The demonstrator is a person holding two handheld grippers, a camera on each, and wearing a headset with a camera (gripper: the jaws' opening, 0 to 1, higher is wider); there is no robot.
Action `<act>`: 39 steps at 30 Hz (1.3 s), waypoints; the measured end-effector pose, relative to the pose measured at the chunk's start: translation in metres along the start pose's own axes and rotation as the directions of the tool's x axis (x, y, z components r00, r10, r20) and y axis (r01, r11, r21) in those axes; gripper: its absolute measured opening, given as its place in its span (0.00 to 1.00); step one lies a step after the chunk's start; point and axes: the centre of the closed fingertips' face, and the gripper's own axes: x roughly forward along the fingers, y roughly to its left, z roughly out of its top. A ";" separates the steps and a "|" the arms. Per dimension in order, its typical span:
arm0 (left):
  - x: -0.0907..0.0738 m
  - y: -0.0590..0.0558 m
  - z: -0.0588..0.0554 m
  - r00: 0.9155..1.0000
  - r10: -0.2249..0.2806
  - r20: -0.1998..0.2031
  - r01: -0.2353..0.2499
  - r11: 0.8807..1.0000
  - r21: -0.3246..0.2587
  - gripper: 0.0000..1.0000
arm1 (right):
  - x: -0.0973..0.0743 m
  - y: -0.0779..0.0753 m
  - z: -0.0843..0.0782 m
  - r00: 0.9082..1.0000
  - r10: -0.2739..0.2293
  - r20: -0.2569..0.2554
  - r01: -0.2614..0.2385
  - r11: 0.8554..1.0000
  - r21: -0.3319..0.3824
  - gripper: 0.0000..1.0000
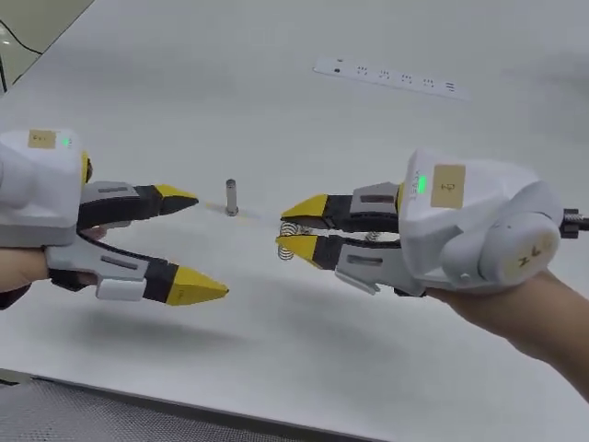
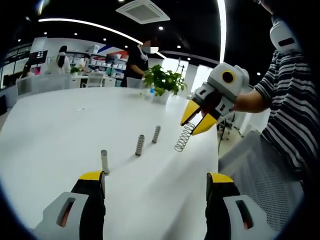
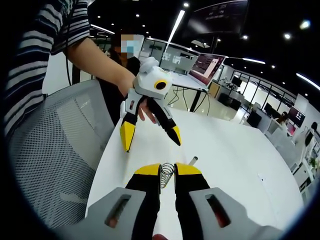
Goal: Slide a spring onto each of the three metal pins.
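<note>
A bare metal pin [image 1: 230, 198] stands upright on the white table [image 1: 304, 368], between my two grippers. My left gripper [image 1: 201, 244] is wide open to the left of the pin and holds nothing. My right gripper [image 1: 283, 230] is shut on a spring [image 1: 287, 247], just right of the pin. In the left gripper view the bare pin [image 2: 104, 161] stands nearest, with two pins carrying springs [image 2: 140, 145] [image 2: 156, 134] behind it. The held spring [image 2: 184, 137] hangs from the right gripper [image 2: 190, 128] above the table. In the right gripper view the spring [image 3: 167, 176] sits between the shut jaws, the pin [image 3: 192, 160] just beyond.
A white power strip [image 1: 386, 78] lies at the far side of the table. A grey mesh chair [image 3: 55, 150] stands beside the table's edge. A potted plant [image 2: 162, 82] and people are in the background.
</note>
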 end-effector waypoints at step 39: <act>-0.032 0.014 -0.011 0.993 0.098 0.070 -0.093 0.993 -0.074 0.98 | 0.047 -0.048 0.011 0.999 -0.034 0.007 0.034 0.999 0.009 0.07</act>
